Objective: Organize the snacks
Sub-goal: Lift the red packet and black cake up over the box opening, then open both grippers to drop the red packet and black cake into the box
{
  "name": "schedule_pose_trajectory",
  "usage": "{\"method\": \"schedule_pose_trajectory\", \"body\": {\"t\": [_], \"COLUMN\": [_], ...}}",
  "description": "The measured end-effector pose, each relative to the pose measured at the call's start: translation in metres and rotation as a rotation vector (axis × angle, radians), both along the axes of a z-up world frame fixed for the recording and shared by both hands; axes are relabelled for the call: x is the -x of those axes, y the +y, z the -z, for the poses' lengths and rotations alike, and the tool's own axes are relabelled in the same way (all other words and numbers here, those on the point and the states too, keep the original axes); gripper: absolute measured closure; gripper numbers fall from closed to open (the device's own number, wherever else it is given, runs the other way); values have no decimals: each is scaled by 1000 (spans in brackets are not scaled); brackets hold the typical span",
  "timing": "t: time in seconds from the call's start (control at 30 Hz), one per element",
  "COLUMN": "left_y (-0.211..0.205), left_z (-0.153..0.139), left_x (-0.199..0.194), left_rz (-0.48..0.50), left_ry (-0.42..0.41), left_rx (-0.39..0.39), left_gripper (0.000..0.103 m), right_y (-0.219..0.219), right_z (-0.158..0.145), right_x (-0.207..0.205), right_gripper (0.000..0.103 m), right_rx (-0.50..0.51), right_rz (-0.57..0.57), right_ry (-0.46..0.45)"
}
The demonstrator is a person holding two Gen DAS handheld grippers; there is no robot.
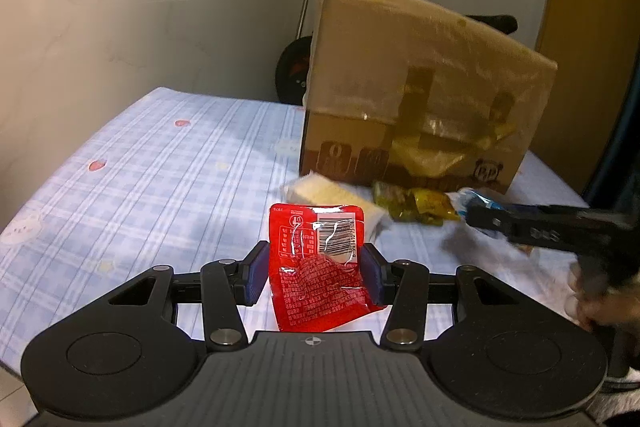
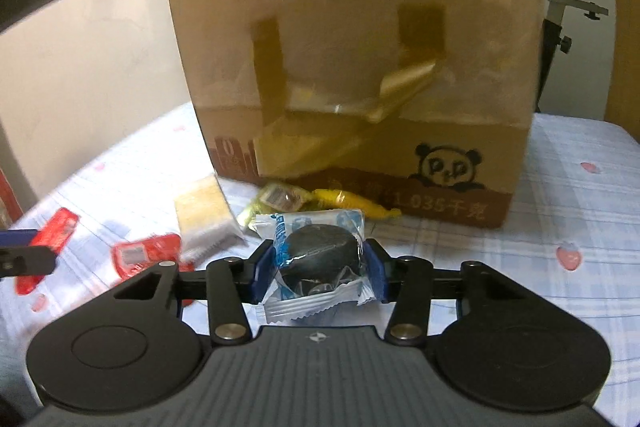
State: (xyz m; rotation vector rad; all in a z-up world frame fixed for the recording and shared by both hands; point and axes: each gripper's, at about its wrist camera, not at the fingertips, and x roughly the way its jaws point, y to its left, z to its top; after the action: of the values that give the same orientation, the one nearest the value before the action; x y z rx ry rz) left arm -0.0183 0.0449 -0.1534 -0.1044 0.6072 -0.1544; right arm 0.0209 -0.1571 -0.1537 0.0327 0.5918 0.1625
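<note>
Your left gripper (image 1: 314, 273) is clamping a red packet (image 1: 320, 267); your right gripper (image 2: 320, 269) is pinching a dark cake (image 2: 318, 259). Checked cloth (image 1: 160, 167) is covering the table, carton (image 2: 352, 75) standing behind, pale wall (image 1: 160, 7) beyond.

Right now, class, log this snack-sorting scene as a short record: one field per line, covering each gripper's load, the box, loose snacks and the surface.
left gripper: shut on red sachet, barcode side up
right gripper: shut on dark round cake in a clear blue-printed wrapper
cardboard box: upright behind the snacks, panda print, peeling yellow tape
loose snacks: pale wafer pack, yellow wrapped sweets, red sachets
surface: blue checked cloth
</note>
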Motion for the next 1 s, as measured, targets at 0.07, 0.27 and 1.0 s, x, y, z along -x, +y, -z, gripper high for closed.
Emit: {"method": "schedule_pose_trajectory", "body": {"t": [0.07, 0.27, 1.0], "left_y": [-1, -8, -78], "left_z": [-8, -54, -156], "left_x": [-4, -16, -183], "left_rz": [1, 36, 189], "left_ry": [-13, -135, -264], "left_rx": [9, 53, -56], "left_gripper": [52, 52, 51], "right_y": [-3, -5, -31], "right_z": [-11, -56, -169], "right_x": [10, 34, -117], "right_gripper": [53, 53, 53], "right_rx": [-4, -47, 45], "right_rz": [-11, -31, 72], "right_ry": [-20, -153, -240]}}
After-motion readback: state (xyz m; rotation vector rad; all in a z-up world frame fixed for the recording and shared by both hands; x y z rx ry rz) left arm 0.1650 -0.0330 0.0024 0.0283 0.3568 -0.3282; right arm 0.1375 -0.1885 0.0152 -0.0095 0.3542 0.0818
